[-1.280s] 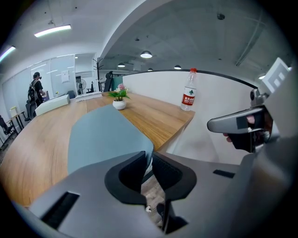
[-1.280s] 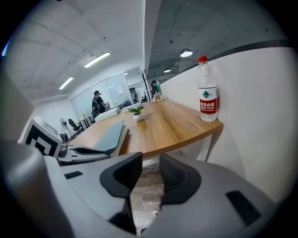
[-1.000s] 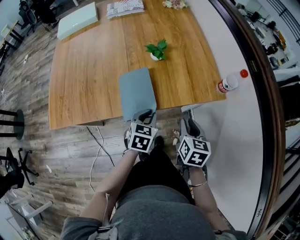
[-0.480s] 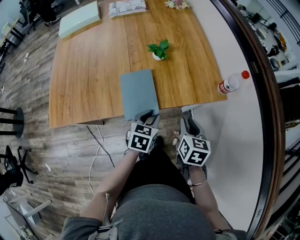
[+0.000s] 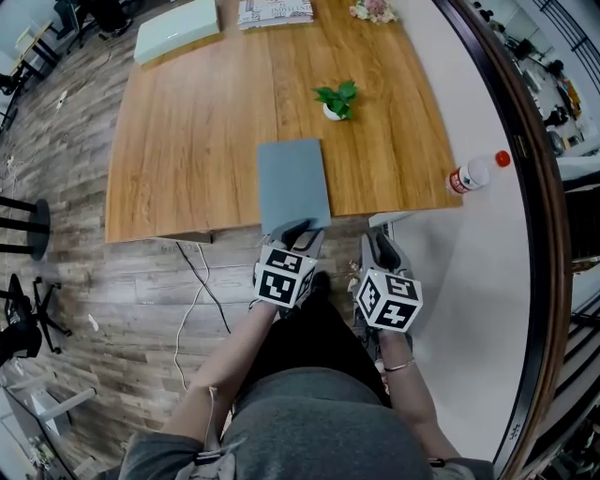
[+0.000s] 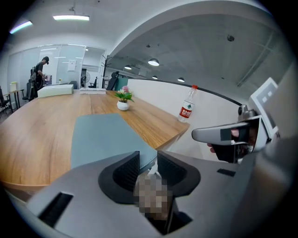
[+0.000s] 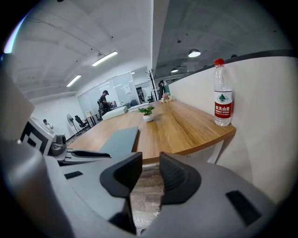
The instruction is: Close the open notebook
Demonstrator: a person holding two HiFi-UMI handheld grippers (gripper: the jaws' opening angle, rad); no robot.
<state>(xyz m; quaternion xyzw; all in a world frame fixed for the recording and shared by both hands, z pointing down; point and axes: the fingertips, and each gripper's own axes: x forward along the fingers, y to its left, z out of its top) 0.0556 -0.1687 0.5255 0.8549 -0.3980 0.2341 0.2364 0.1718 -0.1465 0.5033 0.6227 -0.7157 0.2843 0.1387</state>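
The notebook lies shut and flat on the wooden table, grey-blue cover up, its near end at the table's front edge. My left gripper sits right at that near end. In the left gripper view its jaws have just been opening; the notebook's near corner shows in the gap and the pads do not press on it. My right gripper hangs off the table's front edge over the floor, open with nothing between its fingers. The notebook lies to its left.
A small potted plant stands behind the notebook. A water bottle stands at the table's right corner. At the far end lie a pale flat box, a printed booklet and flowers. A cable runs over the floor.
The table and notebook sit further right and lower in the head view as the head camera shifted. The notebook stays shut and flat. Both grippers keep about the same places.
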